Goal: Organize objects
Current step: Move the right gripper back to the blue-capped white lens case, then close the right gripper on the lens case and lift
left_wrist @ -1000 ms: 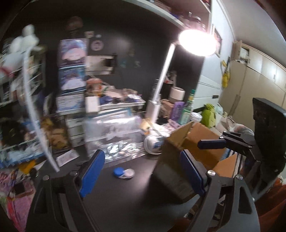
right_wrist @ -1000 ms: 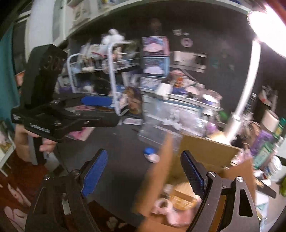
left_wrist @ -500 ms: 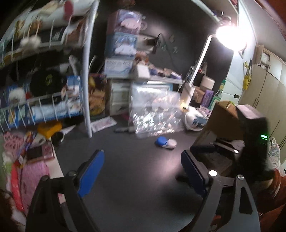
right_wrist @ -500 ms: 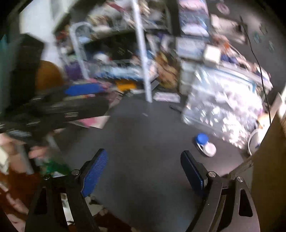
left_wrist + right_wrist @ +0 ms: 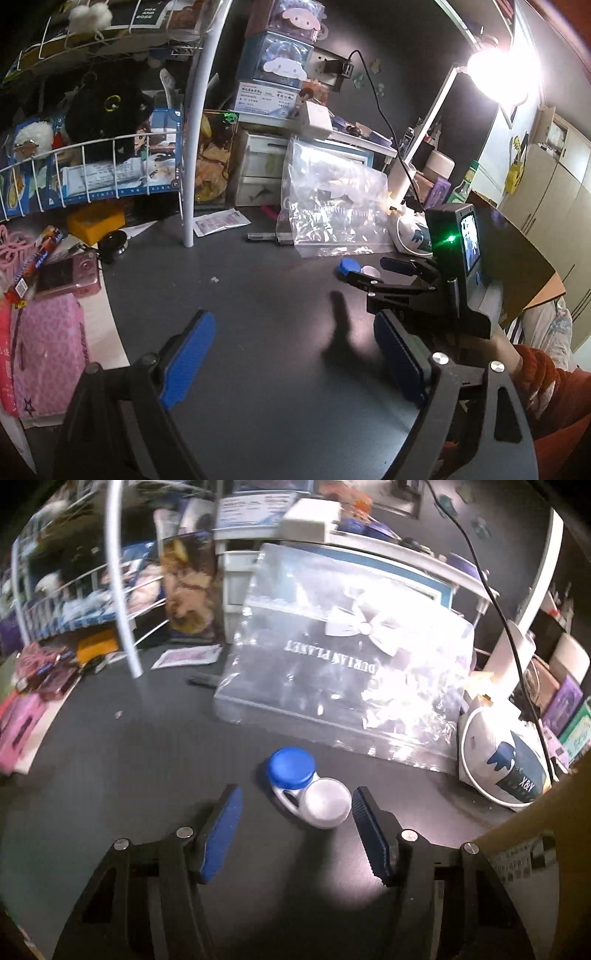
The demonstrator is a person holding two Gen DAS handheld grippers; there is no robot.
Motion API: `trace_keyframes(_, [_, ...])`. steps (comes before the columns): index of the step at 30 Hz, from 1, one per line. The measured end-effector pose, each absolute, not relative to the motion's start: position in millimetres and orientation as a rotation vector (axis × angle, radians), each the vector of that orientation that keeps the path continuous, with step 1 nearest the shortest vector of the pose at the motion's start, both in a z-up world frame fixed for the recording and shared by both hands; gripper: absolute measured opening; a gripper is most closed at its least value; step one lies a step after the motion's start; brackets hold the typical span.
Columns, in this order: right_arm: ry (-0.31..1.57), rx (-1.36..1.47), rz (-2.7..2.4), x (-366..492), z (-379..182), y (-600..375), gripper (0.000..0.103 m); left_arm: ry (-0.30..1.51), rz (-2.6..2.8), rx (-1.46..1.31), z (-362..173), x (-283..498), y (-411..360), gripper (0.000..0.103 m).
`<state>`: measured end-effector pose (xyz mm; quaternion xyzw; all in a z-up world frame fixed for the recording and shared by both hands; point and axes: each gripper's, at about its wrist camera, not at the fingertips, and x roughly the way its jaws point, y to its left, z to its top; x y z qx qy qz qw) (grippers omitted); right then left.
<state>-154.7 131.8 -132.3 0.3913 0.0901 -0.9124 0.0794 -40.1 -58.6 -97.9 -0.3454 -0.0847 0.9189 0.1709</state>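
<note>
Where the right wrist view looks along its fingers, we find the contact lens case (image 5: 308, 788), one blue cap and one white cap, lying flat on the dark table (image 5: 147, 760). The right gripper (image 5: 295, 830) stands with its fingers spread wide and holding nothing. The case sits just ahead of the gap between them, its white cap close to the tip of the right-hand finger (image 5: 369, 834) and its blue cap farther forward and nearer the middle. We cannot confirm contact between finger and cap; a narrow strip of table appears to separate them. The left-hand finger lies clear of the case.

Directly behind the case we note a clear plastic bag (image 5: 347, 672) printed with a white bow, leaning against the clutter at the back. To the right of it stands a white and blue pouch (image 5: 506, 760), and a cardboard box edge (image 5: 546, 849) occupies the lower right of the view.

From the left wrist view, the left gripper (image 5: 291, 354) is likewise spread open and empty over bare table, well apart from the case. A pink camera (image 5: 68, 277) lies at the left edge of the table, beside a white wire rack (image 5: 96, 166).
</note>
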Motion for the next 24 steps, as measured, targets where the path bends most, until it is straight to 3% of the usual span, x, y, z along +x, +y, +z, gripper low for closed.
trace_keyframes(9, [0.229,1.216,-2.603,-158.7,-136.5,124.3,0.058,-0.246,2.612,-0.989,-97.5,-43.9,-61.2,0.086])
trace_keyframes(15, [0.255,1.216,-2.579,-155.7,-139.6,116.0,0.045,-0.242,2.608,-0.986,-96.1,-40.9,-59.6,0.086])
trace_keyframes(17, [0.237,1.232,-2.570,-159.3,-142.3,118.1,0.030,-0.242,2.612,-0.987,-95.7,-40.4,-59.8,0.086])
trace_keyframes(24, [0.271,1.210,-2.551,-152.3,-142.4,118.0,0.029,-0.241,2.614,-0.990,-94.8,-40.5,-60.5,0.086])
